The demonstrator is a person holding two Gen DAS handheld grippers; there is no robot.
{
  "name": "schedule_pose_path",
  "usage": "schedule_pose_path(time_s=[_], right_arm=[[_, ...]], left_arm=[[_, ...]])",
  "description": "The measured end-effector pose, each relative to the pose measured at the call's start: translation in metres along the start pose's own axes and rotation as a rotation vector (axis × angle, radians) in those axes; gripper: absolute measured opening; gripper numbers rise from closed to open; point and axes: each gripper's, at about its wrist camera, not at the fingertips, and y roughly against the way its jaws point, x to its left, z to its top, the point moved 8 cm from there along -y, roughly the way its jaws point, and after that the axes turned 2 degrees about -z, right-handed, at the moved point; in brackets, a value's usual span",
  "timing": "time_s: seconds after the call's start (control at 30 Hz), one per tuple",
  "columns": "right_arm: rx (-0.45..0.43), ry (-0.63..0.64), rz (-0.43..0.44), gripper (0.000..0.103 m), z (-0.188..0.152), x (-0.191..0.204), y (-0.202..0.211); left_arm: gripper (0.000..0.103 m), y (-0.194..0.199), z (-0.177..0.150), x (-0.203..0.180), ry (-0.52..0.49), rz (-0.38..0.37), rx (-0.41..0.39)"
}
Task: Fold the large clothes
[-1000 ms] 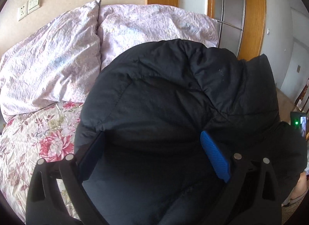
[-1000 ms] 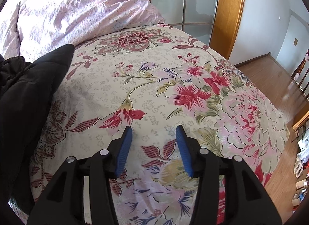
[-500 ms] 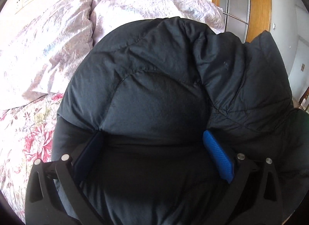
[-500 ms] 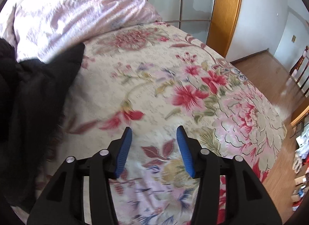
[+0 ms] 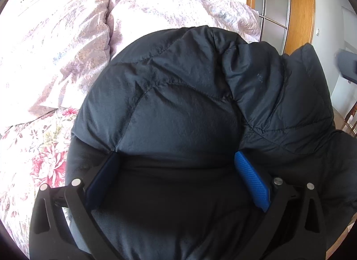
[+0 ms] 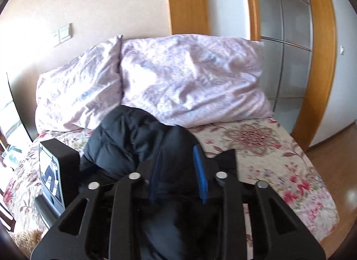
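A black puffer jacket (image 5: 183, 103) lies bunched on the floral bedspread (image 5: 33, 148) and fills most of the left wrist view. My left gripper (image 5: 176, 164) is open wide, with the jacket bulging between its blue pads (image 5: 252, 179). In the right wrist view the jacket (image 6: 133, 139) is heaped in front of the pillows. My right gripper (image 6: 178, 166) has its blue pads (image 6: 200, 172) close together with a fold of the black jacket between them.
Two pale lilac pillows (image 6: 189, 76) lean against the wall at the head of the bed. A wooden door frame with frosted glass (image 6: 285, 43) stands at the right. The other gripper's black body (image 6: 55, 170) shows at the left. Wooden floor (image 6: 343, 184) lies past the bed's right edge.
My right gripper swung left from the bare bedspread to the jacket and closed on a fold of it. My left gripper stayed open against the jacket, which shifted slightly.
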Motion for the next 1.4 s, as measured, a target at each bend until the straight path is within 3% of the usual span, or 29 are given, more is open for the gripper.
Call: schedule_pose_path(time_s=[0.07, 0.27, 0.5, 0.73, 1.4], right_arm=[[0.016, -0.012, 0.018, 0.011, 0.001, 0.007, -0.014], [0.072, -0.033, 0.019, 0.007, -0.009, 0.009, -0.055], [0.174, -0.040, -0.050, 0.006, -0.037, -0.008, -0.095], [0.203, -0.018, -0.075, 0.005, -0.046, -0.011, -0.109], [0.254, -0.051, -0.024, 0.005, -0.075, -0.017, -0.154]], left_arm=[[0.101, 0.006, 0.001, 0.005, 0.018, 0.003, -0.001], [0.101, 0.018, 0.007, 0.019, 0.050, 0.008, -0.003], [0.101, 0.025, 0.016, 0.036, 0.059, 0.029, 0.004], [0.101, 0.021, 0.027, 0.059, 0.070, 0.054, 0.021], [0.101, -0.013, 0.008, 0.055, 0.064, 0.051, -0.016]])
